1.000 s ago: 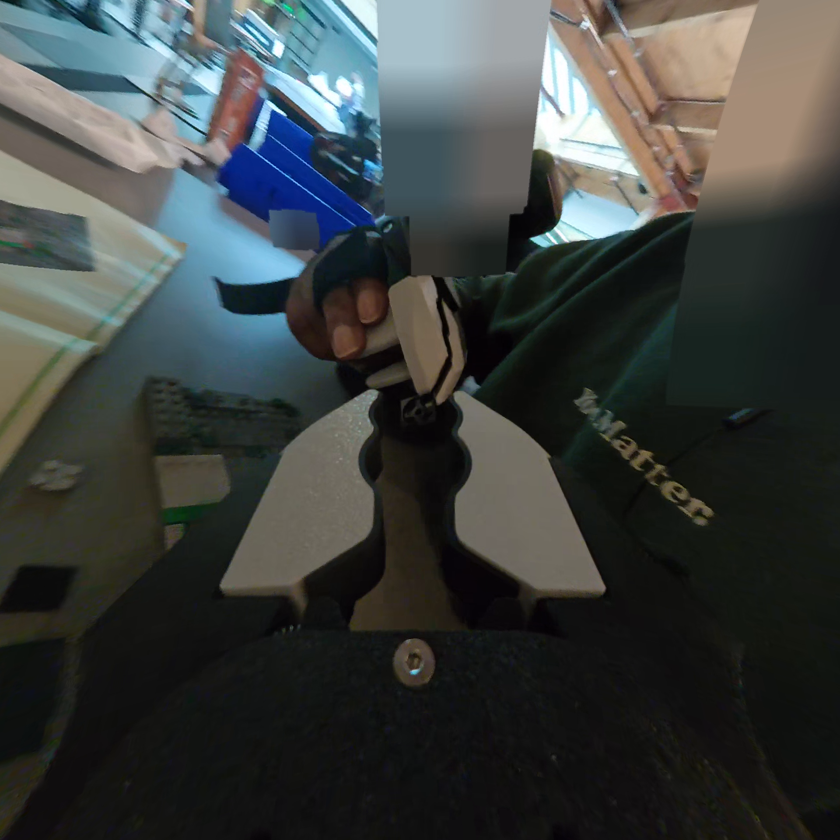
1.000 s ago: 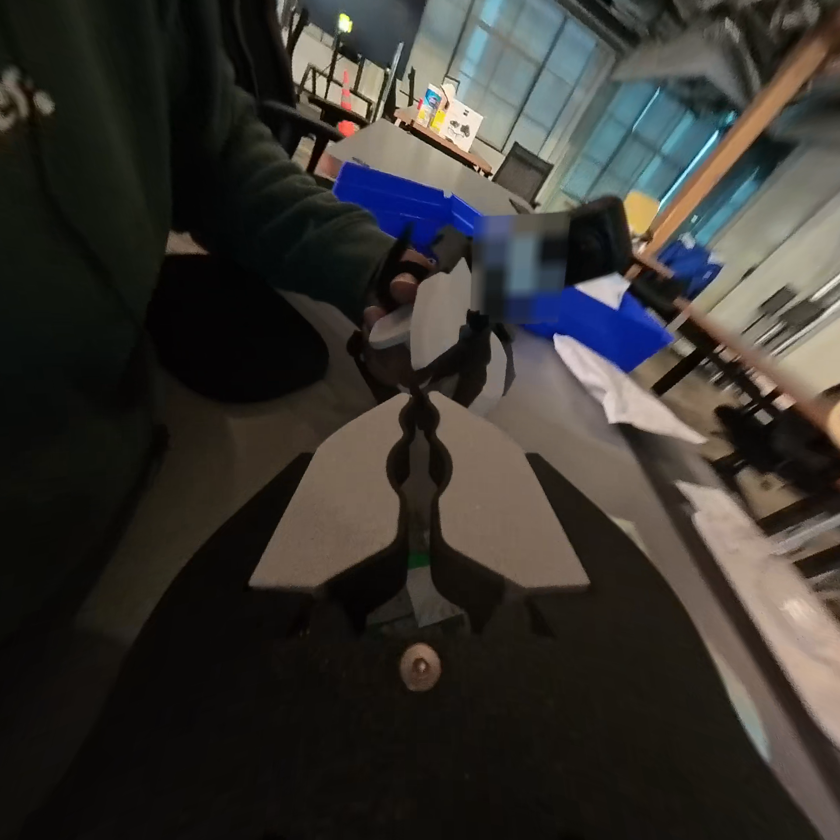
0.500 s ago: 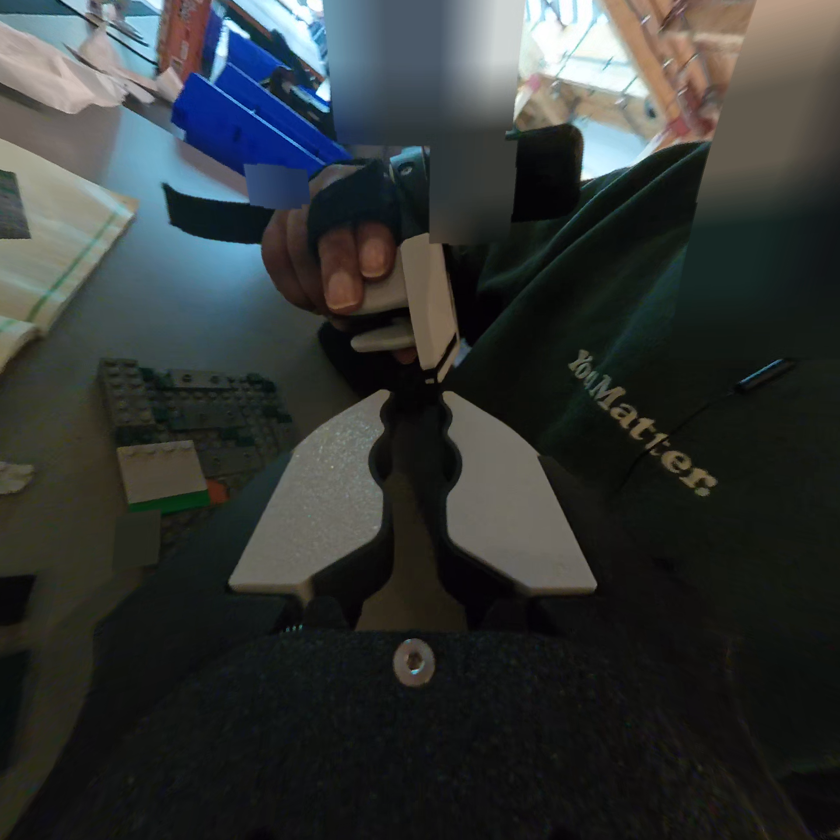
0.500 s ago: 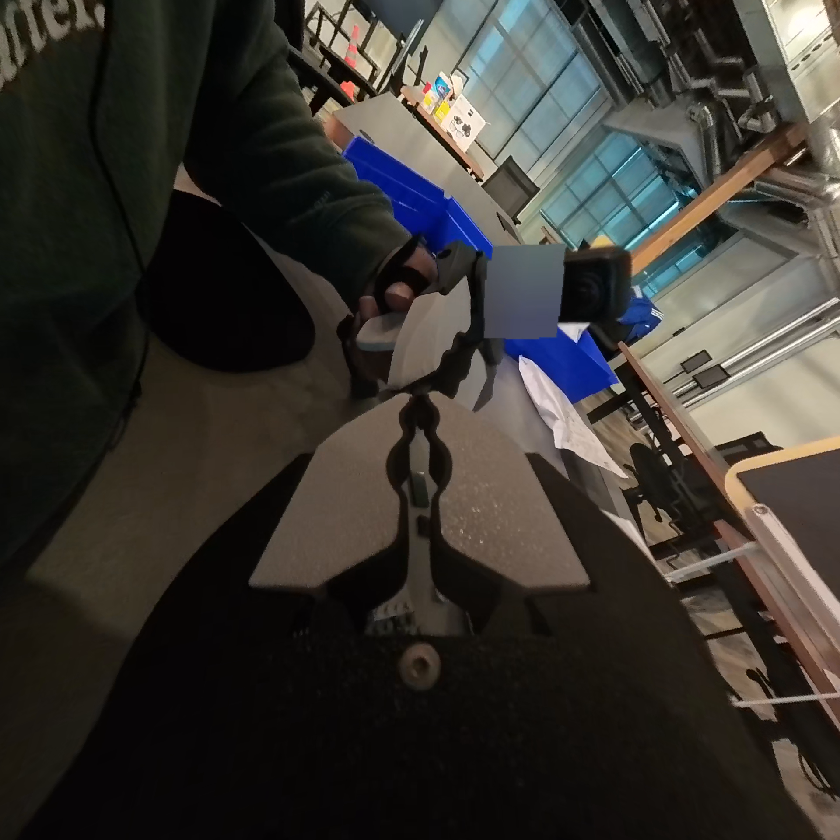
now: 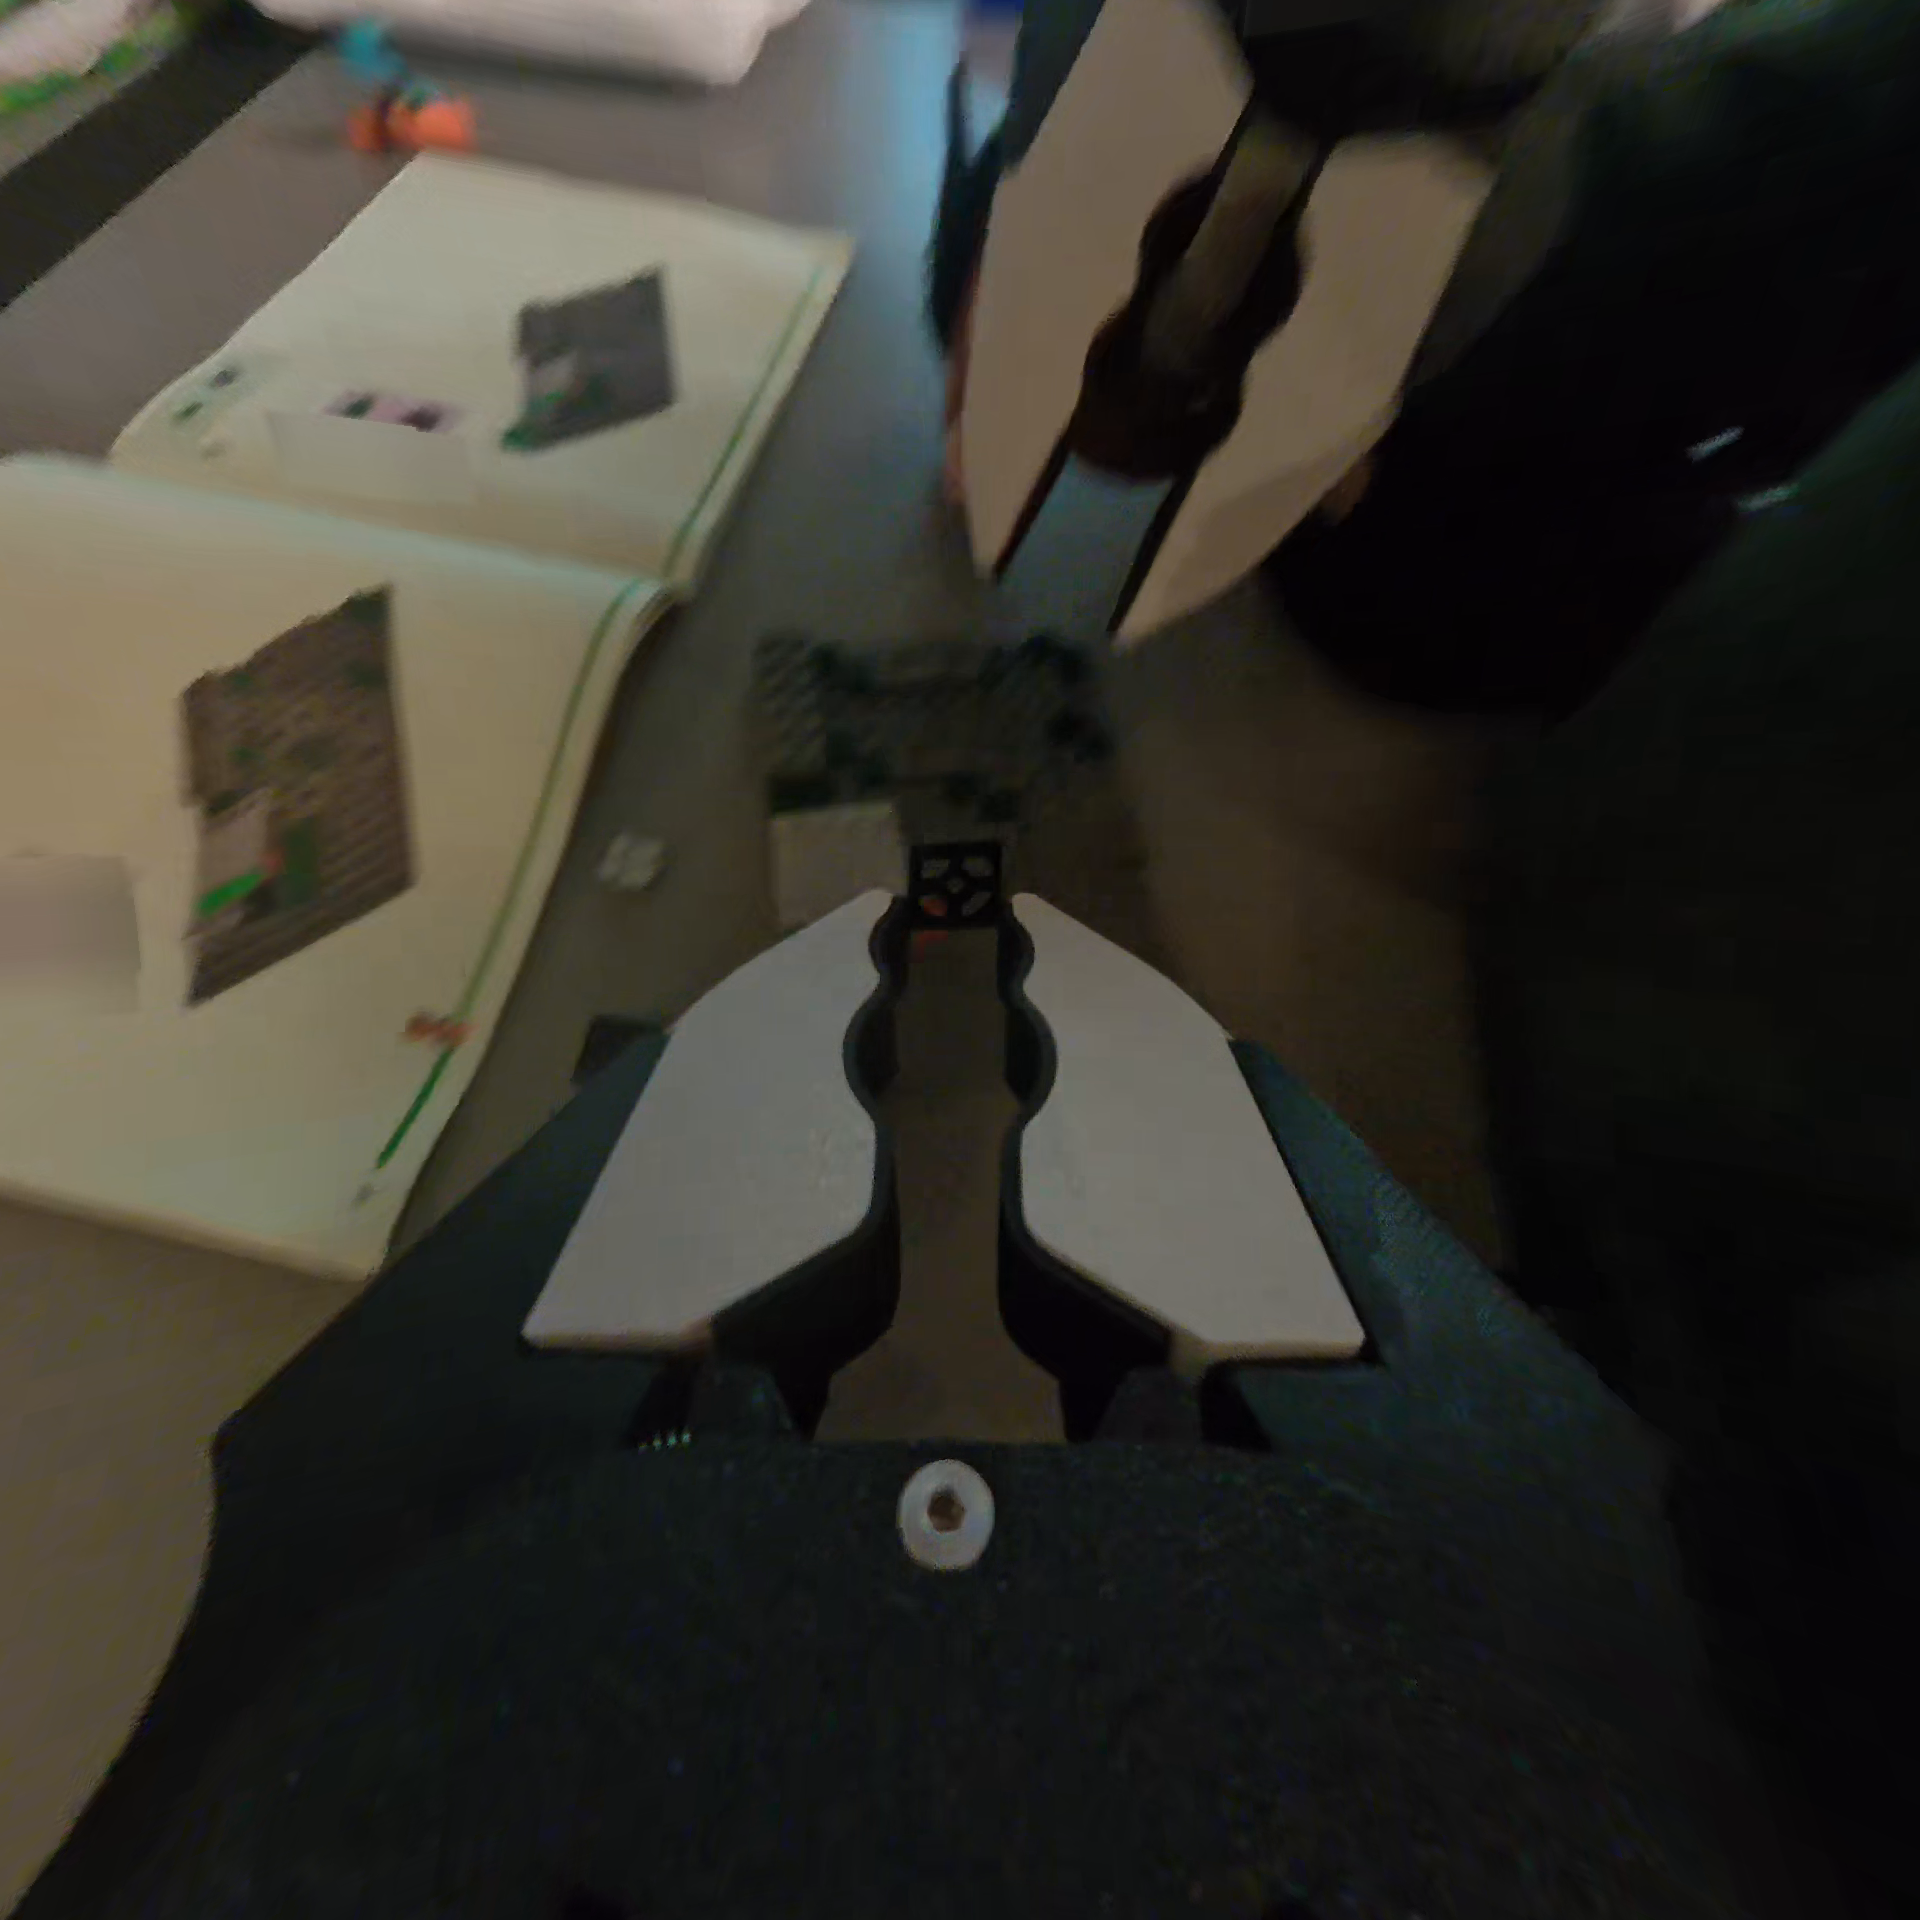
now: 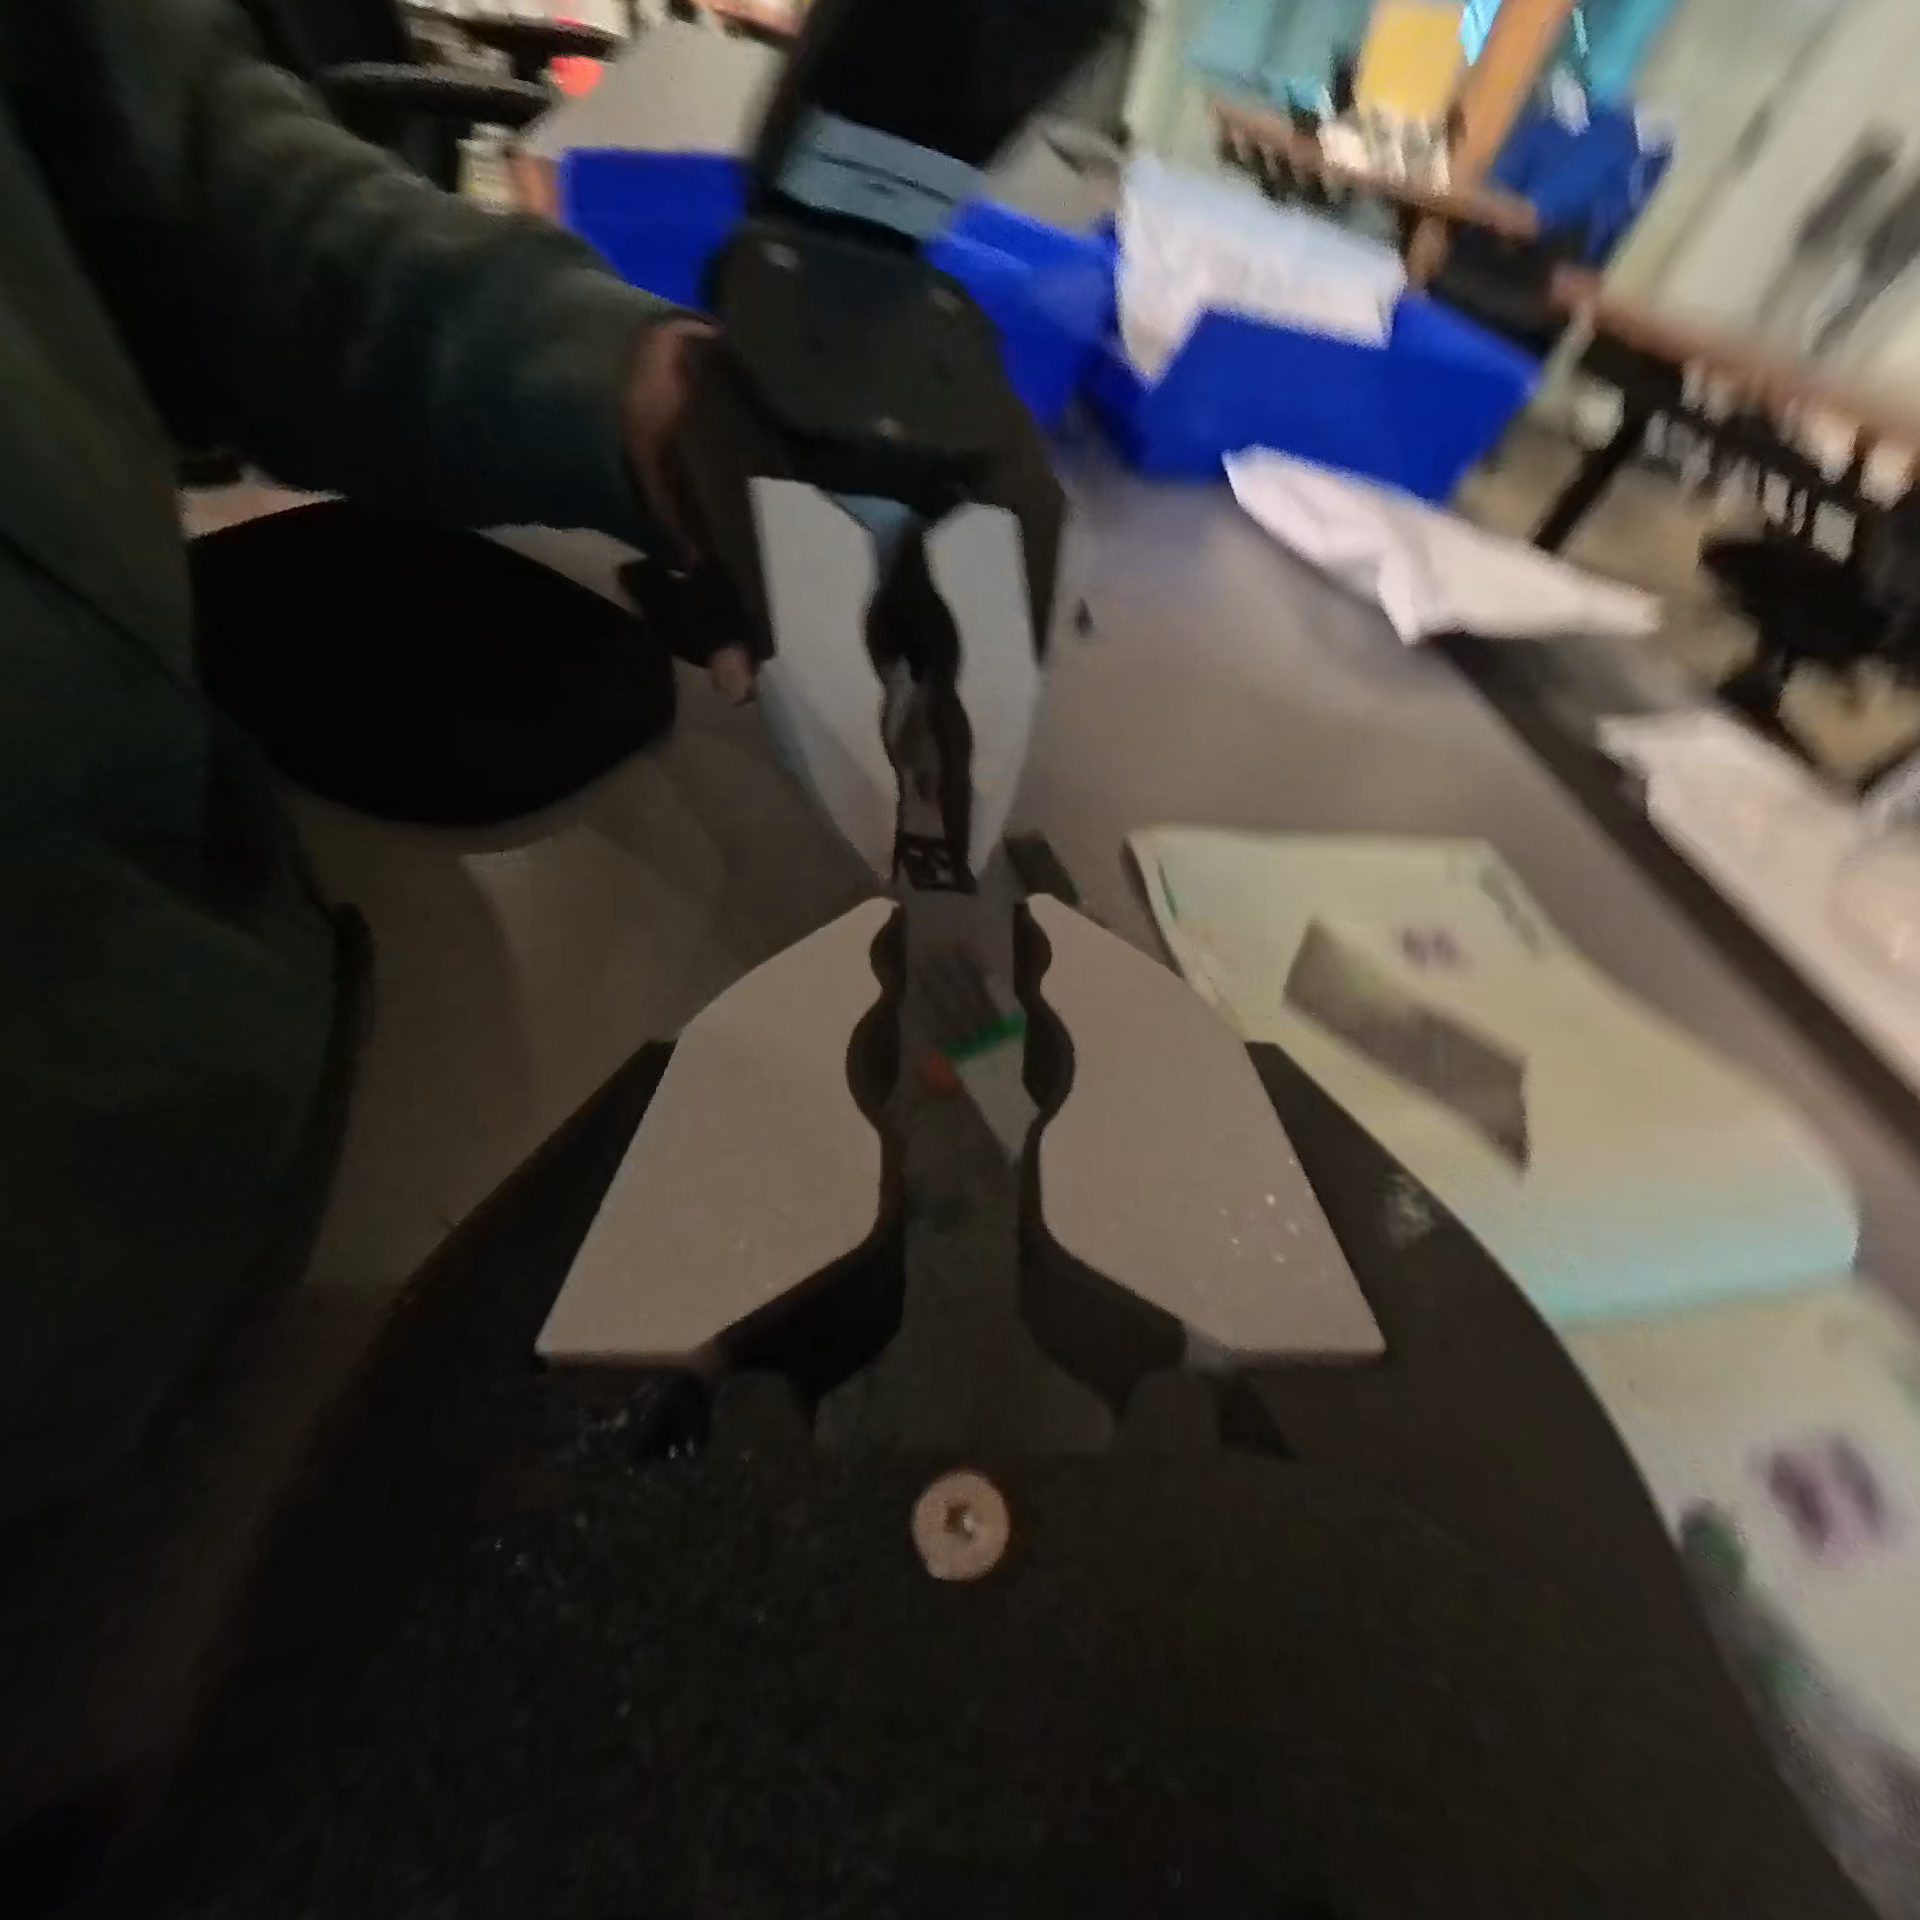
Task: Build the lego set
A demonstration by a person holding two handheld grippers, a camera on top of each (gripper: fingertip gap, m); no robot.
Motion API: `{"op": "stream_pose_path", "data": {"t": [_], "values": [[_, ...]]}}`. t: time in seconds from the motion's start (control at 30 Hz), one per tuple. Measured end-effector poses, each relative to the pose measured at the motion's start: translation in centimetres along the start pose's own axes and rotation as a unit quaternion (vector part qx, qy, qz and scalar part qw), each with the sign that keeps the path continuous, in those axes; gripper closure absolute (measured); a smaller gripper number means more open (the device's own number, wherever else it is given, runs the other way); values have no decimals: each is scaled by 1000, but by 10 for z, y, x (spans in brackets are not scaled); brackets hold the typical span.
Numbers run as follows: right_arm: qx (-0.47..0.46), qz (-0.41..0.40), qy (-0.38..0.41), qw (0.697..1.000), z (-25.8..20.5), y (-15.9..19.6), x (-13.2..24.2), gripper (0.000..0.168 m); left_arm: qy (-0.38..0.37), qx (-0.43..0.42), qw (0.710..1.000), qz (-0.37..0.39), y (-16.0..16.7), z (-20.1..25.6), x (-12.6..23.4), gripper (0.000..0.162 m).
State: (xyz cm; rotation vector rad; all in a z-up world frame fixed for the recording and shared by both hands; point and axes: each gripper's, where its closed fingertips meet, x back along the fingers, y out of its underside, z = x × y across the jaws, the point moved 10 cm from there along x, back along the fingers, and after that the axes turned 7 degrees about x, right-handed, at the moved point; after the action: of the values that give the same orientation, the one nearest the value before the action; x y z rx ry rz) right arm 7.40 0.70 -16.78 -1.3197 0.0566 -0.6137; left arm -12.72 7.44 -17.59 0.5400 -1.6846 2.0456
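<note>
My left gripper (image 5: 954, 914) is shut on a small black patterned tile (image 5: 954, 885) and holds it over the table. Just beyond it lies the dark grey lego baseplate (image 5: 914, 717), with a white piece (image 5: 826, 868) on its near side. My right gripper (image 5: 1132, 592) points down at the baseplate's far edge. In the right wrist view my right gripper (image 6: 958, 920) has its jaws a little apart with nothing between them. The left gripper (image 6: 935, 852) with the tile (image 6: 932, 864) hangs just past its tips. The baseplate (image 6: 951, 987) shows through the gap. Both views are blurred.
An open instruction booklet (image 5: 312, 831) lies left of the baseplate; it also shows in the right wrist view (image 6: 1455, 1039). A small white piece (image 5: 632, 862) lies beside it. An orange and teal figure (image 5: 410, 114) stands far back. Blue bins (image 6: 1299, 395) and the person's dark sleeve (image 6: 312, 312) are behind. The left gripper's tips are roughly 6 centimeters from the right gripper's.
Both grippers have tilted down from facing each other in the air to pointing at the table over the baseplate. The right gripper's jaws have parted a little. The left still holds the tile.
</note>
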Motion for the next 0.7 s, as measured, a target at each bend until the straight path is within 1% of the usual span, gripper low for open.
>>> {"op": "stream_pose_path", "data": {"t": [0.1,0.33,0.43,0.53,0.7], "values": [[-62,-25,26,997,2,9,6,150,-38,7,999,-21,7,-3,-6,146],[-136,-60,89,985,5,19,20,151,-94,18,994,-62,18,-4,-18,145],[-147,-75,106,981,5,25,21,151,-111,21,991,-74,21,-3,-22,145],[-138,-81,115,980,6,29,20,152,-116,29,990,-74,22,-3,-24,146],[-130,-80,110,982,7,32,16,154,-120,36,989,-74,22,-4,-26,145]]}}
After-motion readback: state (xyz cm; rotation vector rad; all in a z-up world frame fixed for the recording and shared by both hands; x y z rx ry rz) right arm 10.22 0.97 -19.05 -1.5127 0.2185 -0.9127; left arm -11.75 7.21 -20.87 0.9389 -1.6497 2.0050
